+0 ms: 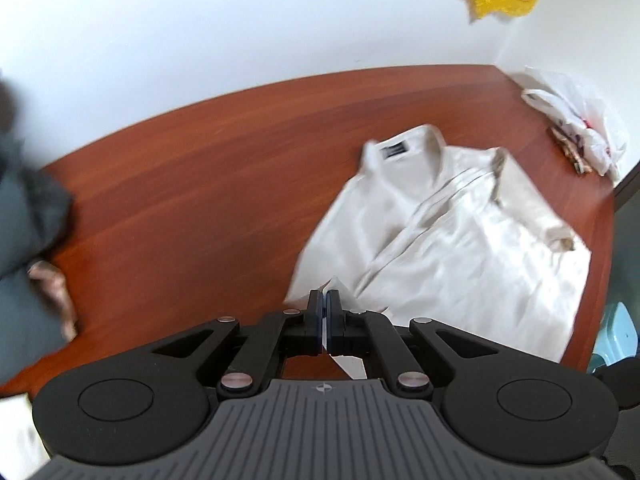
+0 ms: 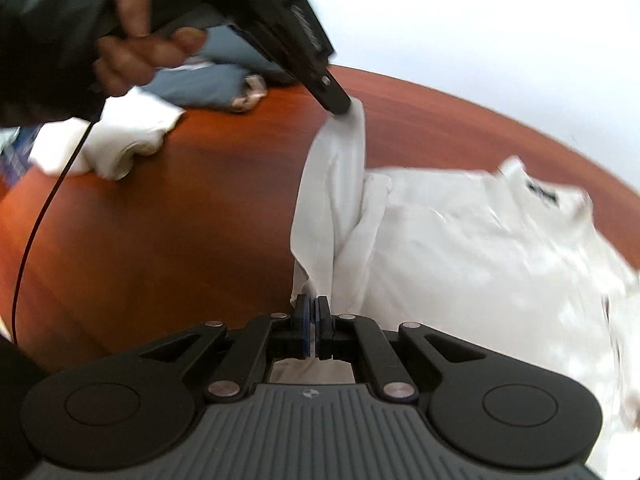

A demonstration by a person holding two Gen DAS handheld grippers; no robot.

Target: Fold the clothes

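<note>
Shirt (image 1: 460, 240) of pale cream cloth, lying collar-away on the reddish wooden table (image 1: 192, 184), front placket up, with one side edge raised off the surface by both tools. Left gripper (image 1: 325, 300): jaws pressed together on a fold of that edge, a tongue of fabric showing below the fingers. In the right wrist view the same tool comes down from the upper left, carried by a hand (image 2: 136, 44) in a dark sleeve, and its tip pinches the far end of the raised strip. Right gripper (image 2: 311, 308): jaws likewise clamped on the near end of that strip, white cloth visible between and beneath the pads.

Two pinch points along one edge keep the flap taut between them, so it can be carried over the body as a straight panel rather than a sagging one (a single grip would likely let the cloth bunch). The judged step is the first lengthwise fold, side toward centre; the far sleeve (image 1: 556, 236) lies untucked, so much of the folding appears to remain.

Other garments wait at the table's left: a white bundle (image 2: 116, 140) and a grey-blue pile (image 2: 208, 80). A plastic bag (image 1: 580, 120) sits in the far right corner, clear of the shirt.
</note>
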